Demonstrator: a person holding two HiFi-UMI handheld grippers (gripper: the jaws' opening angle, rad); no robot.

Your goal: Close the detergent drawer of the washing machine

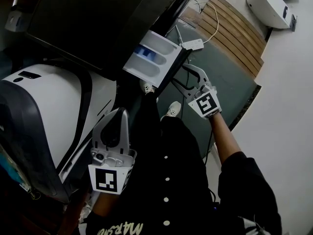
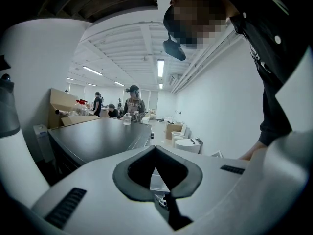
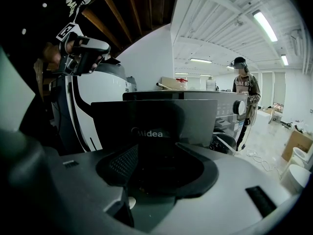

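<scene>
The detergent drawer [image 1: 154, 58] stands pulled out of the dark washing machine [image 1: 98, 18]; it is pale grey inside, with a blue compartment. My right gripper [image 1: 182, 68] is at the drawer's dark front panel, jaws shut with nothing between them. In the right gripper view that panel [image 3: 154, 124], marked Midea, fills the space just ahead of the right gripper [image 3: 159, 148]. My left gripper [image 1: 120, 112] hangs lower left, away from the drawer, shut and empty. The left gripper [image 2: 155, 148] points across the room.
A white rounded appliance [image 1: 49, 102] stands left of the washing machine, close to the left gripper. A white power strip [image 1: 193, 44] and cable lie behind the drawer. Wooden slats [image 1: 234, 28] lie on the floor beyond. The person's shoes [image 1: 172, 109] are below the drawer.
</scene>
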